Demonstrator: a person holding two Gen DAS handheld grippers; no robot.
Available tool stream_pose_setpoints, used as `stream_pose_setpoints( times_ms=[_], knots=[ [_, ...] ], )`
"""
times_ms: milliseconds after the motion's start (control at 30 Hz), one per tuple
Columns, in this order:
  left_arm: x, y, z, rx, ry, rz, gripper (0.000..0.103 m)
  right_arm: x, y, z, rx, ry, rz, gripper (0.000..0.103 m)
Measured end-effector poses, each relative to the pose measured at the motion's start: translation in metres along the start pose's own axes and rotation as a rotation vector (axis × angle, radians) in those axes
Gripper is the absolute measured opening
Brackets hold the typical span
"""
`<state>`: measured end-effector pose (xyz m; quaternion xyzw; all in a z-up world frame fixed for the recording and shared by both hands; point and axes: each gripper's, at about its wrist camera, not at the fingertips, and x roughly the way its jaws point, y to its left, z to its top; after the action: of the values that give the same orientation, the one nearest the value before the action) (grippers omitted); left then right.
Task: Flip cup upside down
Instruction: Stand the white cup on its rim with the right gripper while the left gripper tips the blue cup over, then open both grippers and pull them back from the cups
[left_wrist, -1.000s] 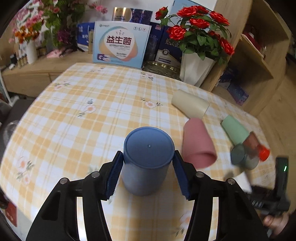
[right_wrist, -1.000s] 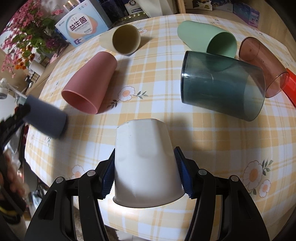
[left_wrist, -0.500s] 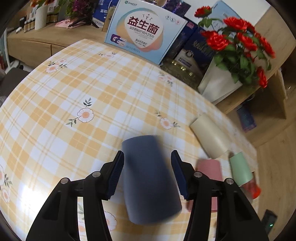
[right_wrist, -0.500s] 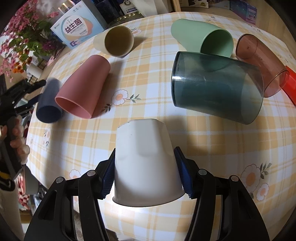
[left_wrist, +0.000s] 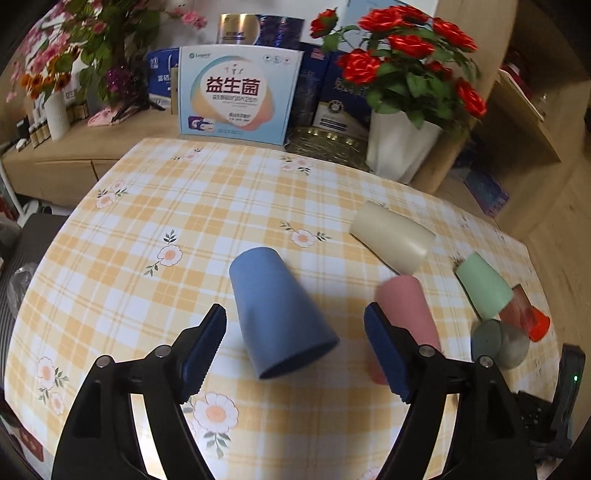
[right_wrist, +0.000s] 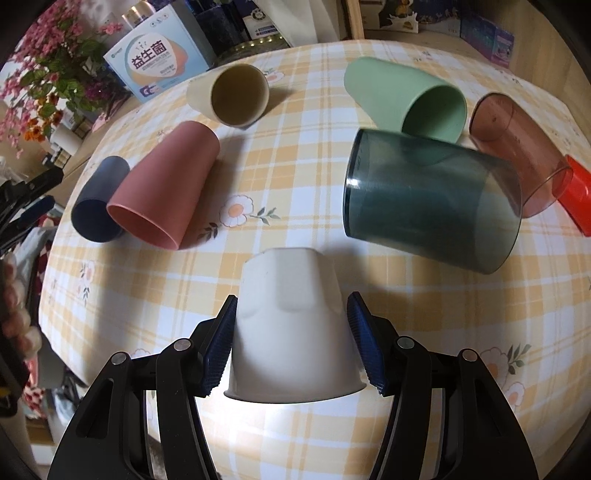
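A blue cup (left_wrist: 280, 317) lies on its side on the checked tablecloth (left_wrist: 184, 221), rim towards the left wrist camera. My left gripper (left_wrist: 295, 321) is open, its pads standing clear on either side of the cup. In the right wrist view the blue cup (right_wrist: 99, 199) rests against a pink cup (right_wrist: 166, 184). My right gripper (right_wrist: 291, 314) is shut on a white cup (right_wrist: 291, 332), held with its base pointing away and its rim towards the camera, above the table's near part.
Lying on their sides are a cream cup (right_wrist: 236, 94), a green cup (right_wrist: 406, 96), a dark clear tumbler (right_wrist: 428, 206), a reddish clear cup (right_wrist: 517, 147) and a red cup (right_wrist: 576, 192). Boxes (left_wrist: 236, 92) and a rose vase (left_wrist: 399, 151) stand beyond the far edge.
My left gripper has opened and let go of the blue cup, which now lies tipped on its side beside the pink cup. The right gripper still holds the white cup.
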<state>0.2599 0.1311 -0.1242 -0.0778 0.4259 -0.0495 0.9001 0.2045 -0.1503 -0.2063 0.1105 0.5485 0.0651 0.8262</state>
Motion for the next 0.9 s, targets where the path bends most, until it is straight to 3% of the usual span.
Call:
stream_pose_setpoints(
  times_ms=[400,567,667,767,900],
  knots=[
    [-0.025,-0.027,-0.022,0.040,-0.014,0.049,0.078,-0.022,-0.006,-0.006,-0.003,-0.040,0.013,0.059],
    [-0.037,-0.038,-0.029,0.055,-0.032,0.060,0.084,-0.040,-0.011,-0.007,-0.009,-0.083,0.029,0.069],
    [-0.042,-0.046,-0.031,0.059,-0.038,0.056,0.086,-0.051,-0.017,-0.007,-0.016,-0.110,0.040,0.069],
    [-0.045,-0.056,-0.034,0.065,-0.031,0.033,0.086,-0.061,-0.023,-0.007,-0.029,-0.134,0.038,0.086],
    [-0.046,-0.073,-0.043,0.073,-0.010,-0.016,0.086,-0.071,-0.034,-0.010,-0.032,-0.159,0.017,0.086]
  ],
)
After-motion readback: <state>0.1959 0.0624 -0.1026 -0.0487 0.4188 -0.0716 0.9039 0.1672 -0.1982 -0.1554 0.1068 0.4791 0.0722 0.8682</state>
